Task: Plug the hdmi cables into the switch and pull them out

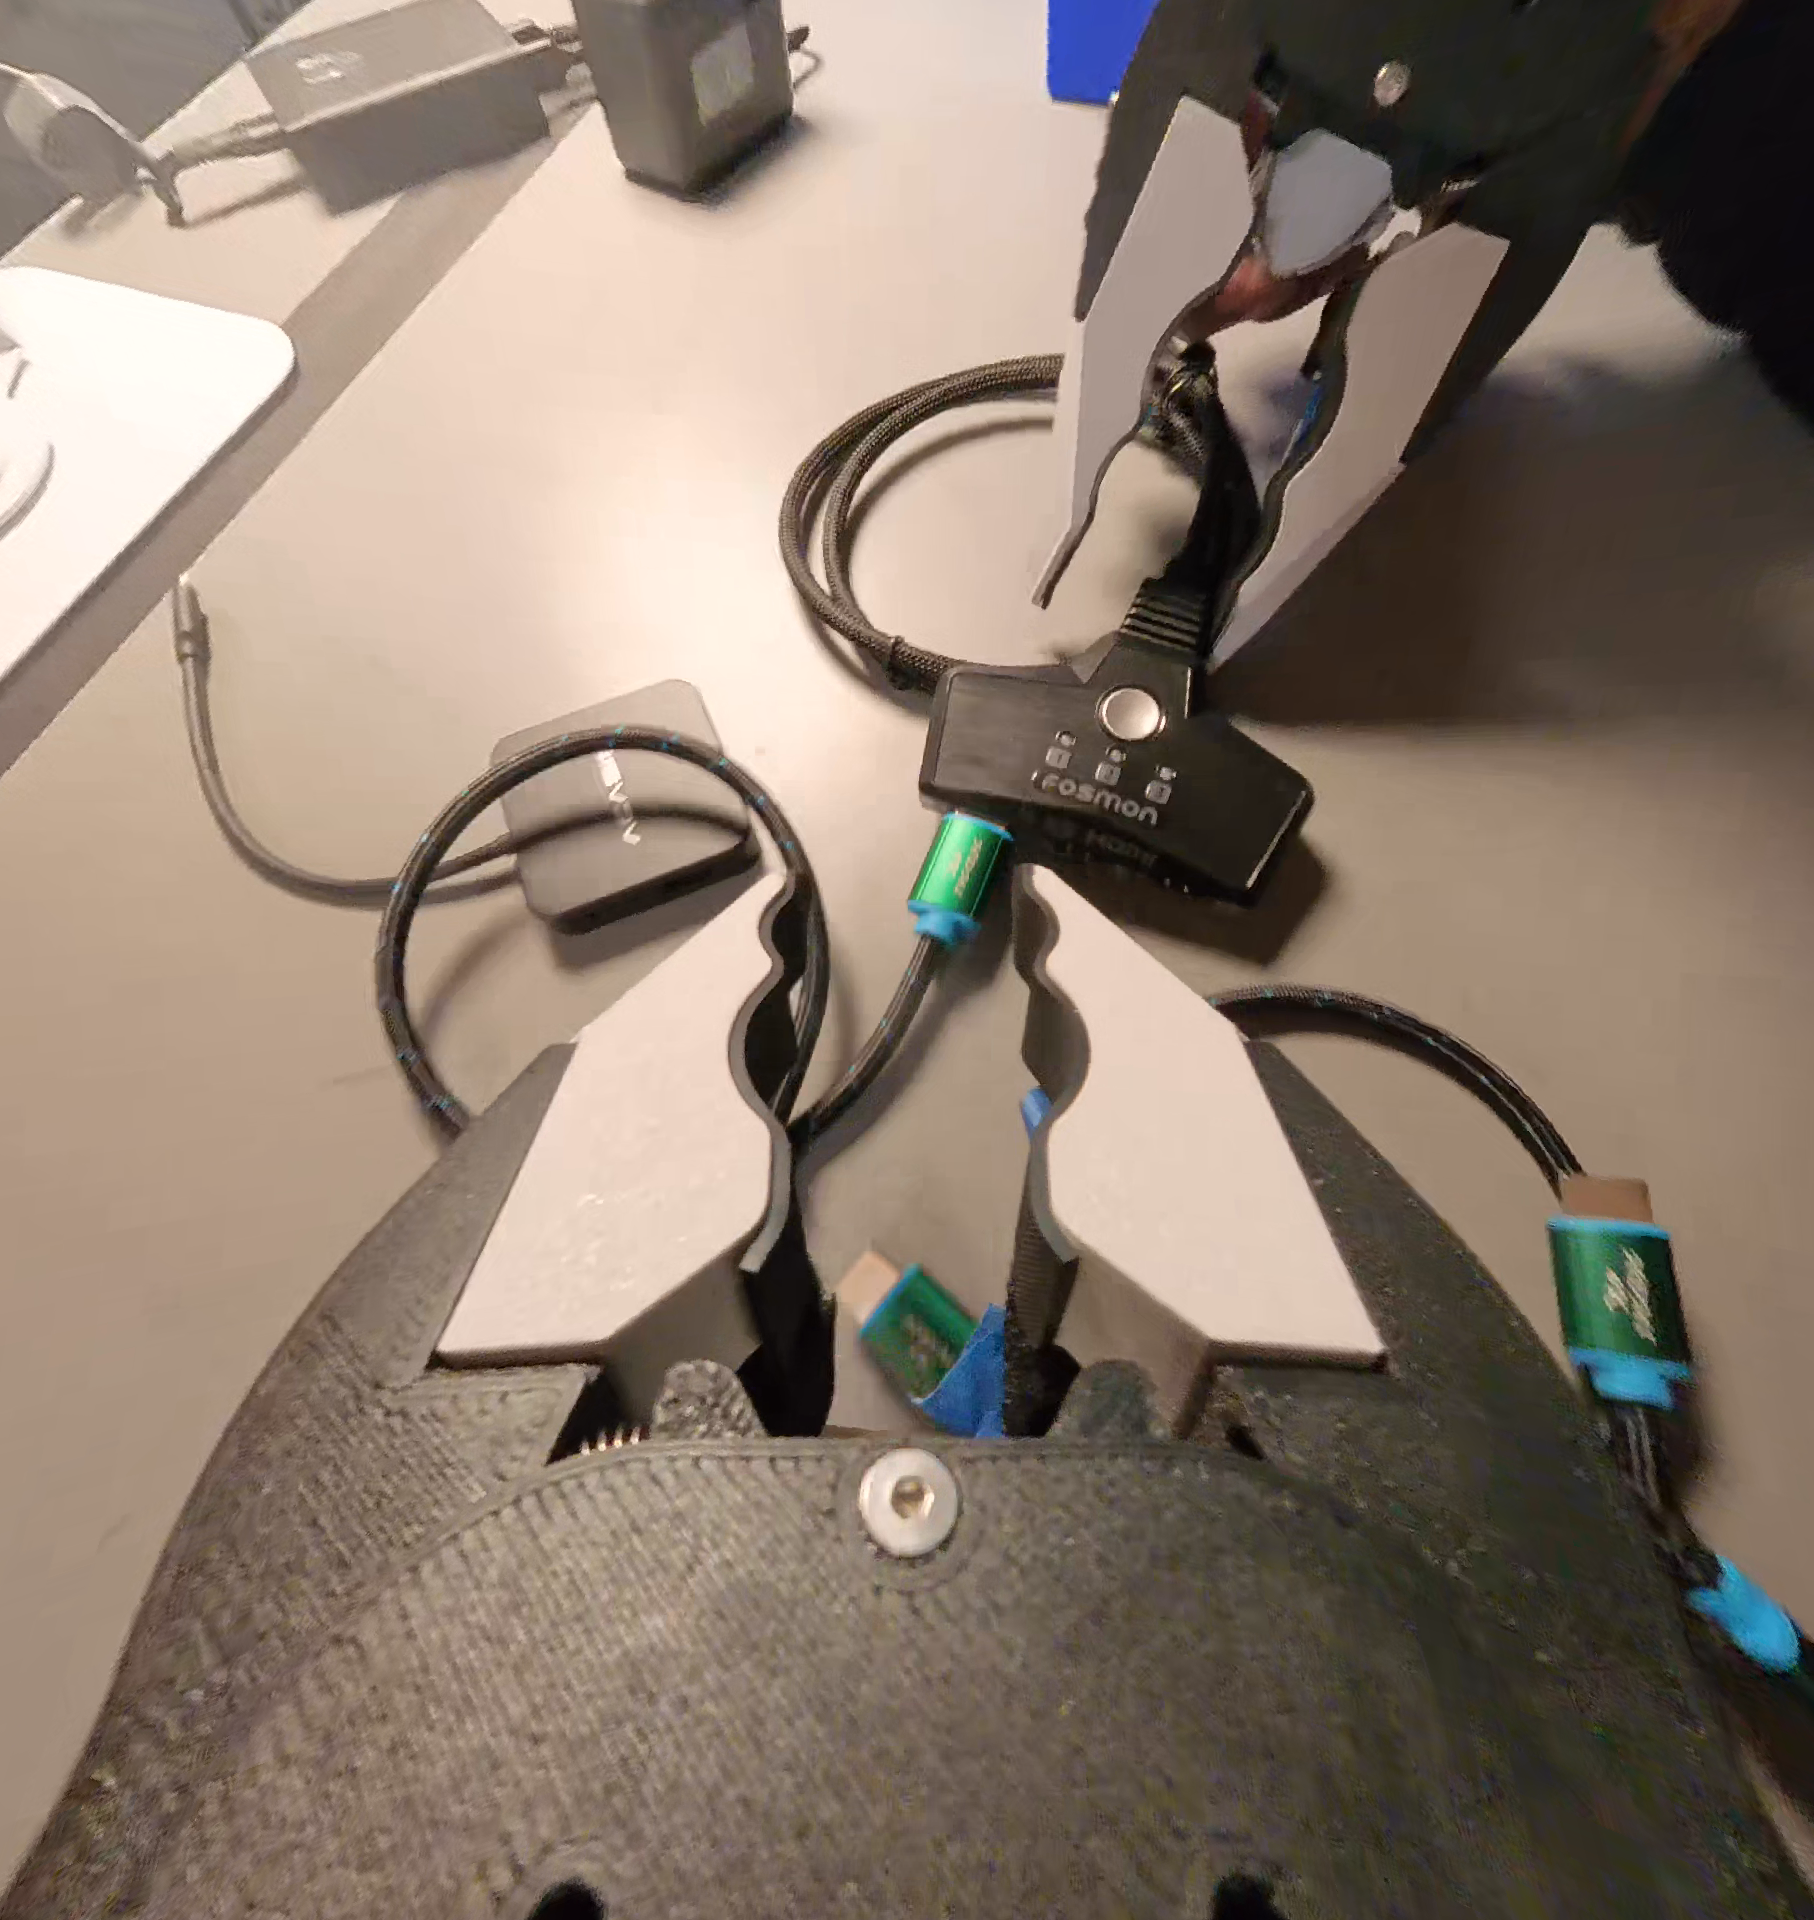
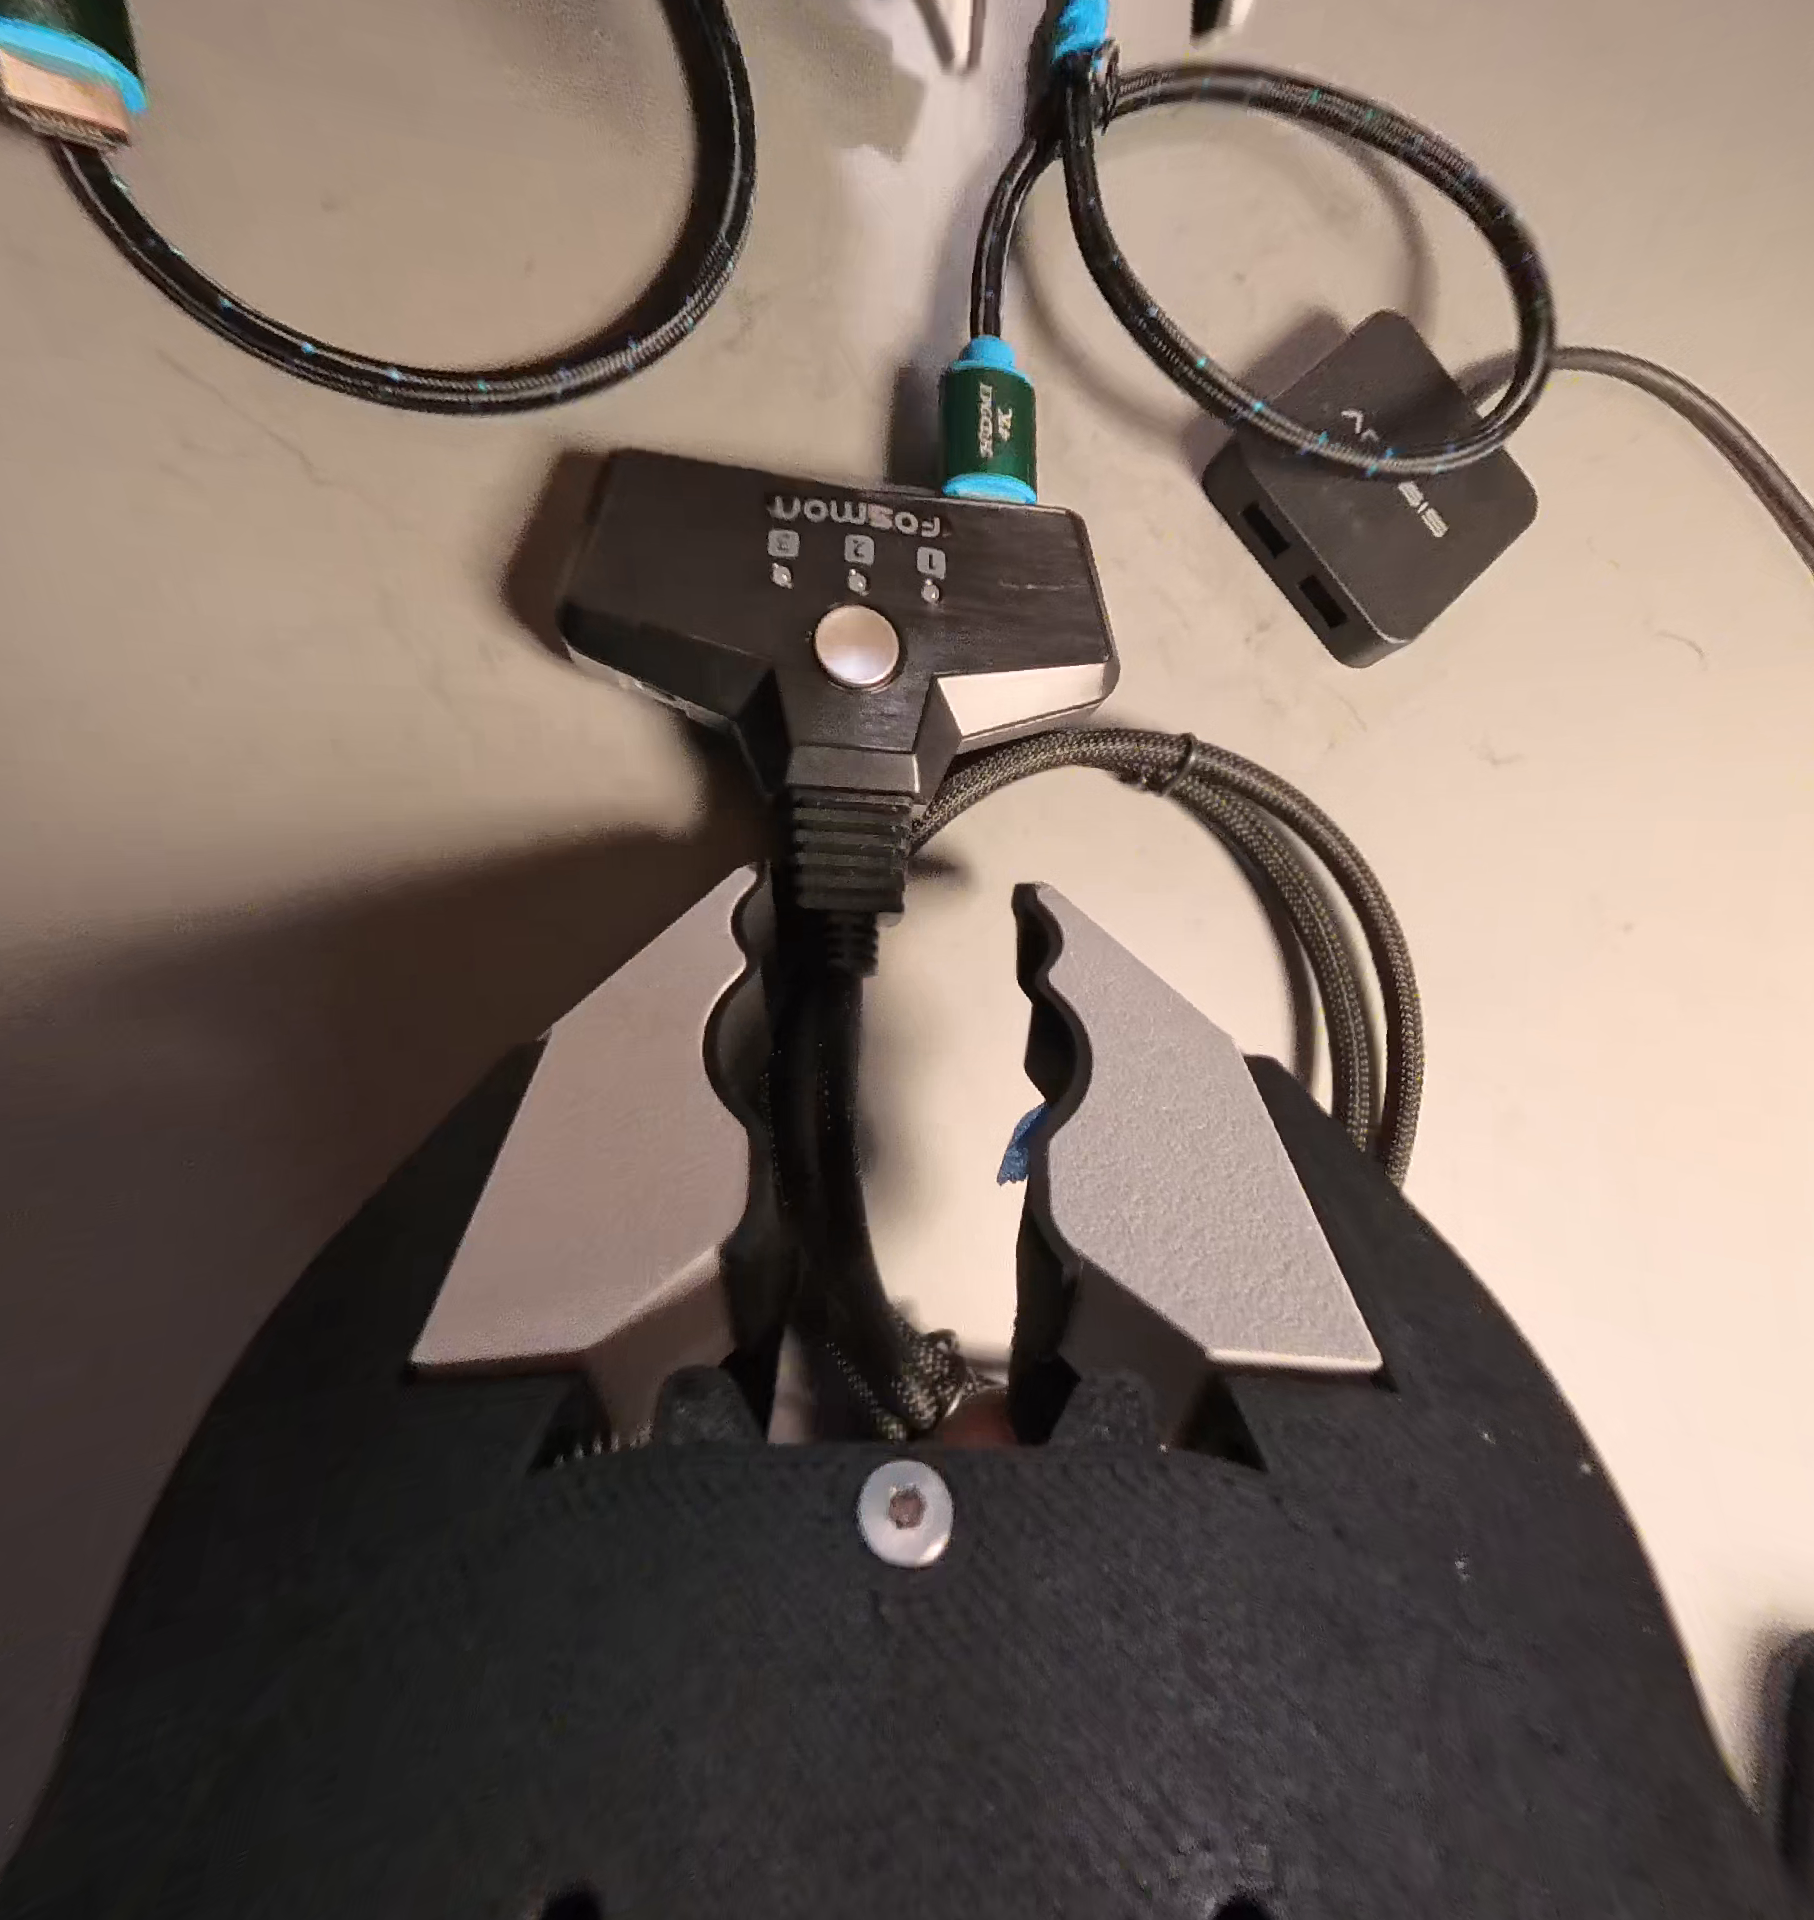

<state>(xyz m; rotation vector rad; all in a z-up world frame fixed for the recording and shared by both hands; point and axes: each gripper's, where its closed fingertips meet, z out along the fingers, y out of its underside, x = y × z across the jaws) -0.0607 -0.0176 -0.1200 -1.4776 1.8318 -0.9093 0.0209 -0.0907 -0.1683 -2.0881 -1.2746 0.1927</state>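
Note:
The black HDMI switch lies flat on the table, and it also shows in the right wrist view. One green HDMI plug sits in its port at one end of the row. My left gripper is open, its tips on either side of that plug's blue boot. My right gripper is open around the switch's own cable, just behind the strain relief. The cable rests against one finger. A loose green plug lies to the right, and another lies under my left gripper.
A black USB hub lies left of the switch under a loop of braided cable. A white stand base, a power adapter and a grey box stand farther back. The switch's own cable coils beside it. My hands' fingertips stand some 12 centimeters from each other. The loose green plug sits 15 centimeters or so from the ends of my left fingers.

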